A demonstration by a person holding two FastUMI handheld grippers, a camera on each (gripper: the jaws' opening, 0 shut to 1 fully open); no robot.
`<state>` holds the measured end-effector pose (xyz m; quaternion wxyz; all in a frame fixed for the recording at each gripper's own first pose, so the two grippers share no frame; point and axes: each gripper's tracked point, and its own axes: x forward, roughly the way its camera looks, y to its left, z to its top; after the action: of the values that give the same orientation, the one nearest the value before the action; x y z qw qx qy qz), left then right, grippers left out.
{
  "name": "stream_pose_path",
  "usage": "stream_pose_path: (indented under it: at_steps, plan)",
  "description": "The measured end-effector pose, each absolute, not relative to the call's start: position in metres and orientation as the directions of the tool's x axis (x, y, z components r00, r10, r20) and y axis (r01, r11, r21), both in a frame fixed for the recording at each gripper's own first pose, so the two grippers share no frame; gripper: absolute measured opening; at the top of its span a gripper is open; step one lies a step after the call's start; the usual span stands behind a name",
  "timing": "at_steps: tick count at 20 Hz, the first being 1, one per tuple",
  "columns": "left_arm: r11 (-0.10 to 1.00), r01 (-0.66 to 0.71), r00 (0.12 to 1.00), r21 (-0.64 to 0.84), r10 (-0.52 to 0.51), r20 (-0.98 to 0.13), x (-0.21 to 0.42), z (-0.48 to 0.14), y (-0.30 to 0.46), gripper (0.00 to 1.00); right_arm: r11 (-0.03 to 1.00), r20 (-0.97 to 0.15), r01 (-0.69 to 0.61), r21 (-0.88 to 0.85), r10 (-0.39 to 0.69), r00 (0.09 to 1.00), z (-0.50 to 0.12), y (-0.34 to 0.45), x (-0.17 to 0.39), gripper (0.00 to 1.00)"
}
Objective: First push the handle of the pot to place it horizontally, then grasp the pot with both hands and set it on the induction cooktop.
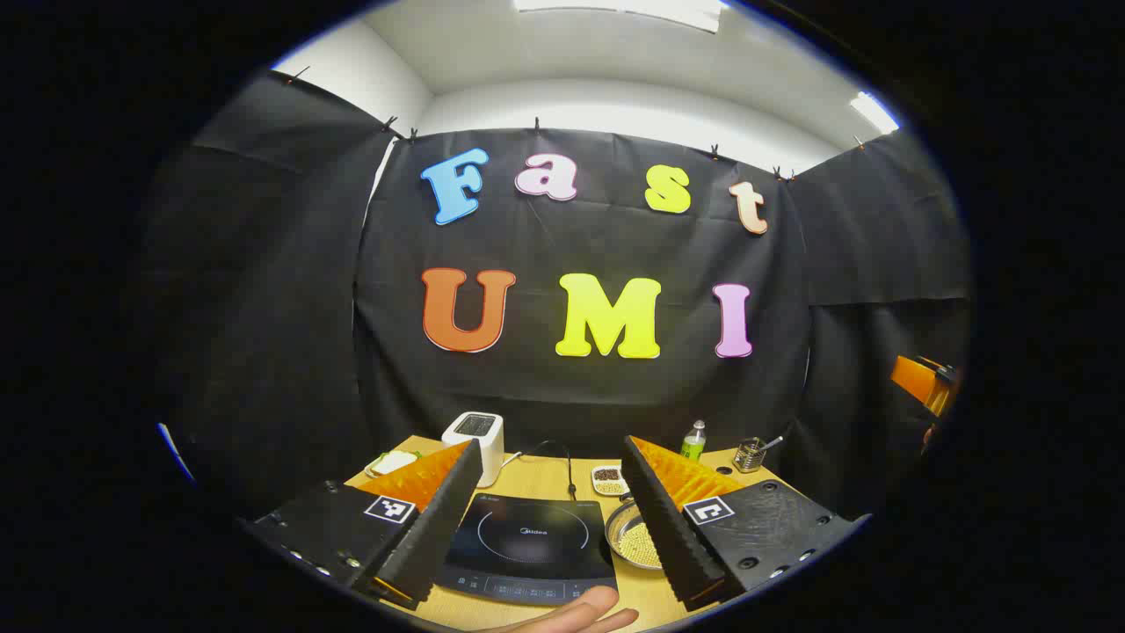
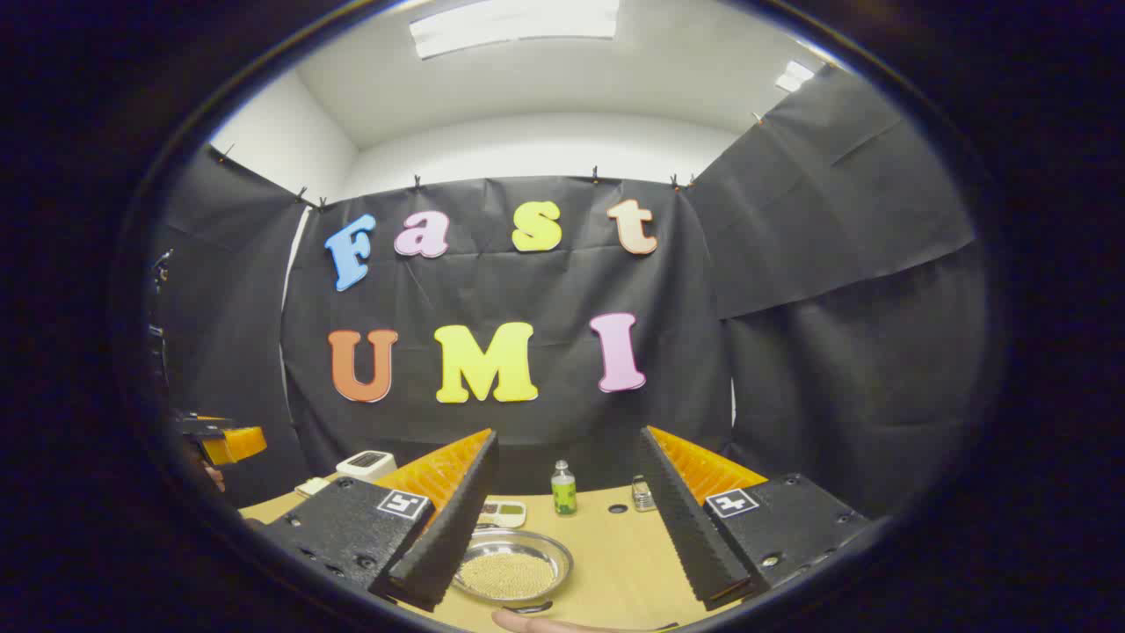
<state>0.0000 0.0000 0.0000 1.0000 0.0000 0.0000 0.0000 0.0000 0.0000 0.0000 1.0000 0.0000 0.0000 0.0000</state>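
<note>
- A white toaster [image 1: 475, 435] stands at the back left of the wooden table [image 1: 549, 475].
- A green bottle [image 2: 563, 489] stands upright near the back edge.
- A small divided dish [image 1: 608, 479] holds dark and pale grains.
- A metal mesh holder [image 1: 749, 454] (something sticks out of it) sits at the right.
- A white plate [image 1: 392, 462] lies left of the toaster.
</note>
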Motion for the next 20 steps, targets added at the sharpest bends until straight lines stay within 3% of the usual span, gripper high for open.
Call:
stream_pose_path:
  at_steps: [9,13,14,20]
  plan:
    - [0.998,-0.028,0.999,0.047,0.026,0.045,-0.004,0.007,0.0,0.95,1.0,0.111,0.021,-0.02,-0.018,0.994,0.028,-0.005,-0.023,0.96]
    - [0.999,-0.02,0.999,0.05,0.018,0.039,-0.004,0.001,-0.003,0.95,1.0,0.095,0.021,-0.017,-0.019,0.995,0.018,-0.007,-0.013,0.99]
    - [0.999,-0.018,0.999,0.051,0.016,0.035,-0.004,-0.002,-0.003,0.95,1.0,0.085,0.018,-0.016,-0.017,0.996,0.013,-0.007,-0.01,0.96]
    - [0.998,-0.006,0.999,0.067,0.003,0.049,-0.007,-0.005,-0.003,0.95,0.999,-0.025,-0.018,-0.034,0.017,1.0,-0.034,0.003,0.024,0.99]
